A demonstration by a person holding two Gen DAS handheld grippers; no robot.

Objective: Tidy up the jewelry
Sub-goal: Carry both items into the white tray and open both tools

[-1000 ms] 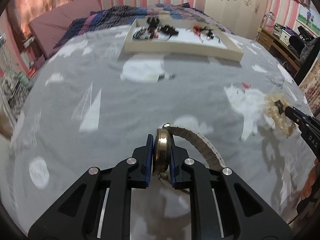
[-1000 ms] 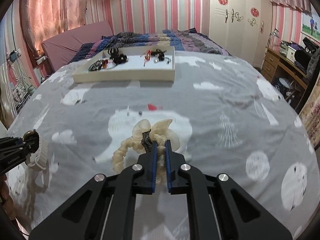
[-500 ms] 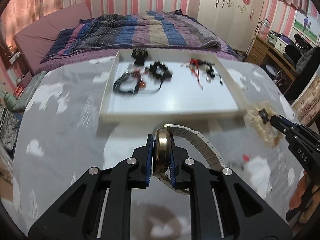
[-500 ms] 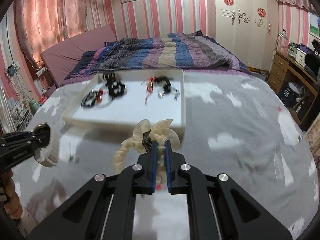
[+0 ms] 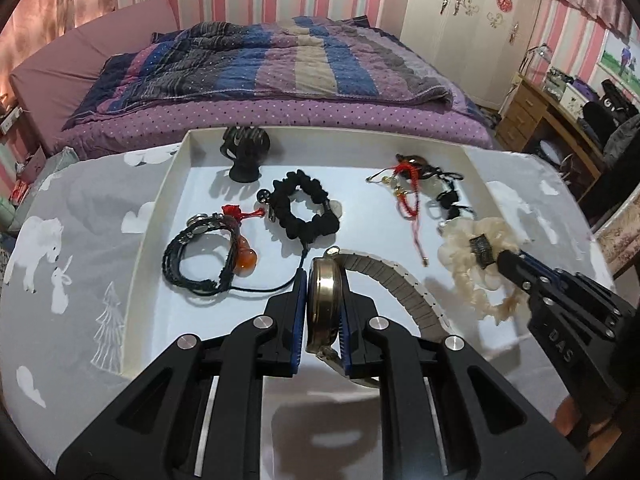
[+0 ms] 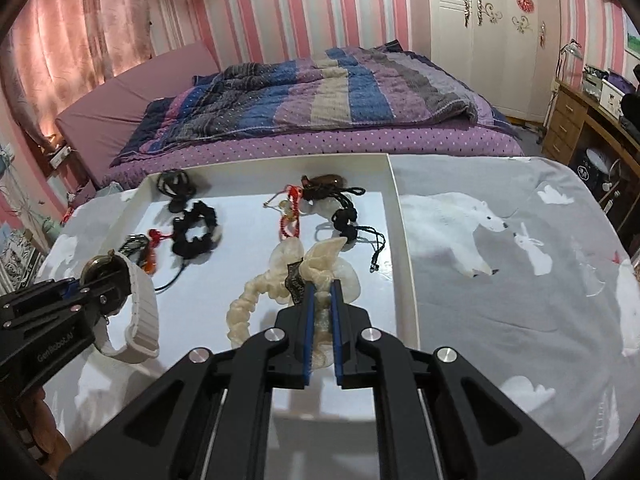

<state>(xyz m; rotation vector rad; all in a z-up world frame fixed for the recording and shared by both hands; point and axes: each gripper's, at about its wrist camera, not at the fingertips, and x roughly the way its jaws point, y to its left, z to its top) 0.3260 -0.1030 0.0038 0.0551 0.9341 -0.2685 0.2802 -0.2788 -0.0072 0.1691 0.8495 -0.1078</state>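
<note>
My left gripper (image 5: 323, 280) is shut on a brass wristwatch (image 5: 320, 304) with a pale link strap (image 5: 404, 292), held over the near part of the white tray (image 5: 144, 248). It also shows in the right wrist view (image 6: 106, 280). My right gripper (image 6: 322, 292) is shut on a cream frilly scrunchie (image 6: 256, 300), held over the tray's right half (image 6: 400, 240); it also shows in the left wrist view (image 5: 472, 256). In the tray lie a black scrunchie (image 5: 304, 208), a black cord bracelet (image 5: 200, 260), an orange bead charm (image 5: 246, 260), a black claw clip (image 5: 246, 148) and red and black cords (image 5: 416, 188).
The tray sits on a grey bedspread with white animal prints (image 6: 500, 240). Beyond it lies a striped purple and blue quilt (image 6: 320, 96). A wooden desk (image 6: 580, 120) stands at the right and a white wardrobe (image 6: 480, 20) at the back.
Both grippers have moved forward from the open bedspread to over the tray, each still holding its item. The tray now fills the near view.
</note>
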